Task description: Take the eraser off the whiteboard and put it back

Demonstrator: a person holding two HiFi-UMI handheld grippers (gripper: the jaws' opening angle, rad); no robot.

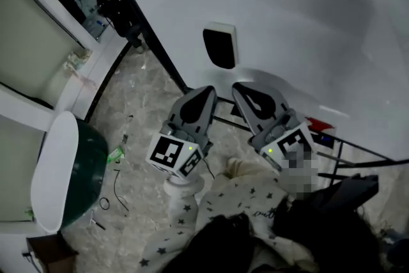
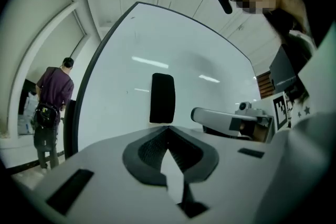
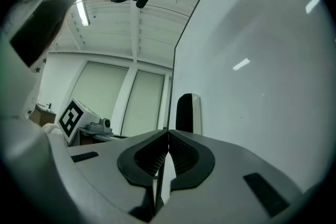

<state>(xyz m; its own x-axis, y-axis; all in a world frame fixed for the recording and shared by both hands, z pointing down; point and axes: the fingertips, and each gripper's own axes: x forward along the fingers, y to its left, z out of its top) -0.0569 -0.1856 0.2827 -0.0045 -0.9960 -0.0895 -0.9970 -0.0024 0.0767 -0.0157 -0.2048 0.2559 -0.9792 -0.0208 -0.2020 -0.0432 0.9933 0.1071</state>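
Observation:
A black-and-white eraser (image 1: pixel 220 45) clings to the whiteboard (image 1: pixel 300 16); it also shows straight ahead of the jaws as the eraser (image 2: pixel 161 98) in the left gripper view and the eraser (image 3: pixel 187 113) in the right gripper view. My left gripper (image 1: pixel 208 90) and right gripper (image 1: pixel 238 85) hang side by side just below the eraser, a short gap from it. Both stand shut, jaw tips meeting, with nothing held. The left gripper (image 2: pixel 168 127) points level at the board; the right gripper (image 3: pixel 168 132) tilts slightly up.
A dark frame (image 1: pixel 153 41) edges the whiteboard on the left. A person (image 2: pixel 51 107) stands beyond that edge in the left gripper view. On the marble floor lie a green bin (image 1: pixel 89 166) with a white lid and loose cables (image 1: pixel 118 192). A metal stand (image 1: pixel 332 156) runs under the board.

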